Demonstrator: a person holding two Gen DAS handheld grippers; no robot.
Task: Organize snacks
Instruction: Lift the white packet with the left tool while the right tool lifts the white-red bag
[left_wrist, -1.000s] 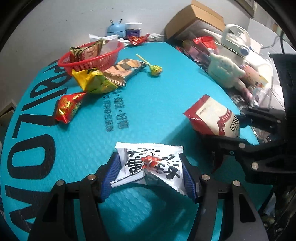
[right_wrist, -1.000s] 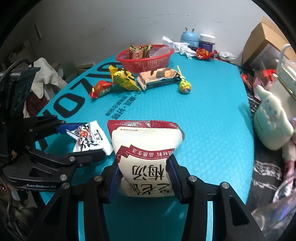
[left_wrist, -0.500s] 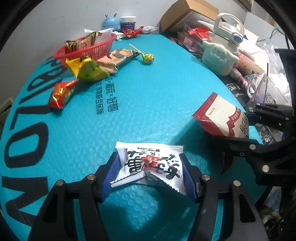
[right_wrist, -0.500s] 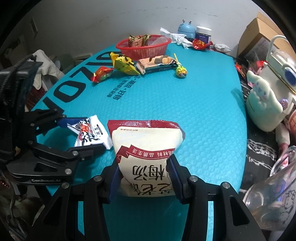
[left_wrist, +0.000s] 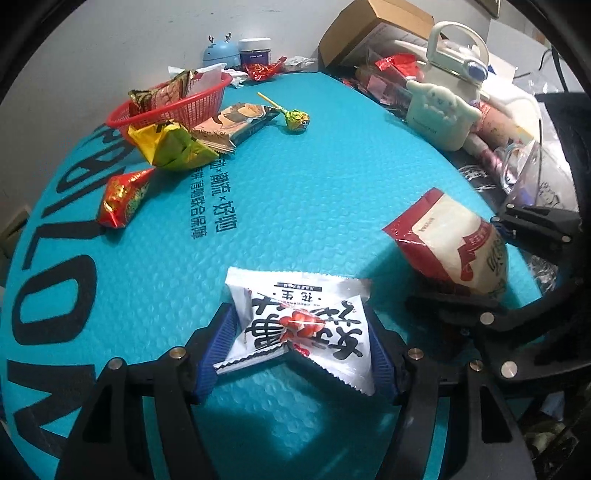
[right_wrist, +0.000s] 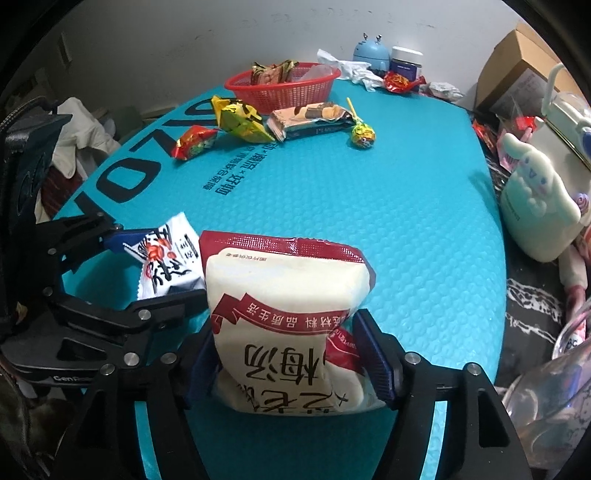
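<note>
Your left hand-held gripper (left_wrist: 301, 345) has the white peanut packet (left_wrist: 301, 326) between its blue pads near the front edge of the desk (left_wrist: 332, 177); its jaws have just been opening a little, yet both pads look to be touching the wrapper, so treat it as a light grasp that may already be failing. Your right hand-held gripper (right_wrist: 291, 362) has just been opening much faster around the red-and-white plum bag (right_wrist: 288, 314): a gap shows at the right pad, so the bag is released and merely leaning between the fingers, close to the front right corner. The risk from here is the bag tipping or sliding off that edge if you pull away crookedly, since nothing pinches it. The two packets also sit just beside each other, so a finger drawn back carelessly could snag the neighbouring wrapper and drag it. The red basket (right_wrist: 284, 90) by the far edge holds only a few snacks, with the yellow packet (right_wrist: 240, 118), biscuit bar (right_wrist: 310, 118), red candy (right_wrist: 194, 142) and lollipop (right_wrist: 364, 134) loose before it.
</note>
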